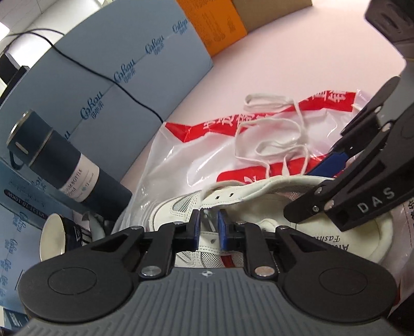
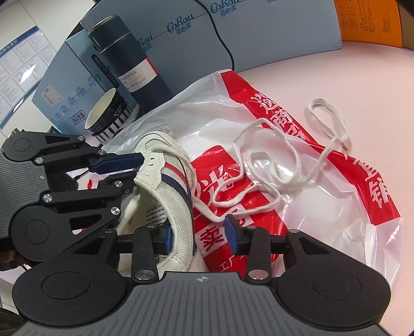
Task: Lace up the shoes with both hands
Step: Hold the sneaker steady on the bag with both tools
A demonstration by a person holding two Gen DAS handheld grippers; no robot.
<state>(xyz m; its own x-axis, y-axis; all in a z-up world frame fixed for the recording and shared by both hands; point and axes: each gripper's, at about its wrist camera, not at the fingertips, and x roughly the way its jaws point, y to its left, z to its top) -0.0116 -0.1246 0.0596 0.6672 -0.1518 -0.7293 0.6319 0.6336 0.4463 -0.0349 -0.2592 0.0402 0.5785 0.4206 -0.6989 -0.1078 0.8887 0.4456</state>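
White sneaker, one only, lies on its side on one red-and-white plastic bag on the pink worktop. Red and navy stripes show on the sneaker's side, and printed insole text at its opening. One white lace runs from the sneaker's front eyelets and trails loose in loops over the bag beyond the sneaker, with its far loop on bare worktop.

Two grippers, both at the sneaker. Left gripper sits over the sneaker's eyelet strip with its jaws narrowly apart, a thin gap between the two blue pads; something pale and thin sits in that gap, but I cannot tell if the pads press on it. From the right wrist view the left gripper comes in from the sneaker's left, upper blue pad just beside the perforated eyelet flap. Right gripper stands partly open at the sneaker's heel side: one blue pad is against the mesh side wall, the other is well off the sneaker with the lace passing just at its tip, nothing clamped.

Behind the sneaker: one dark cylindrical bottle with a white label, one striped cup beside it, several blue-grey cartons, one orange box, one black cable draped across the cartons.
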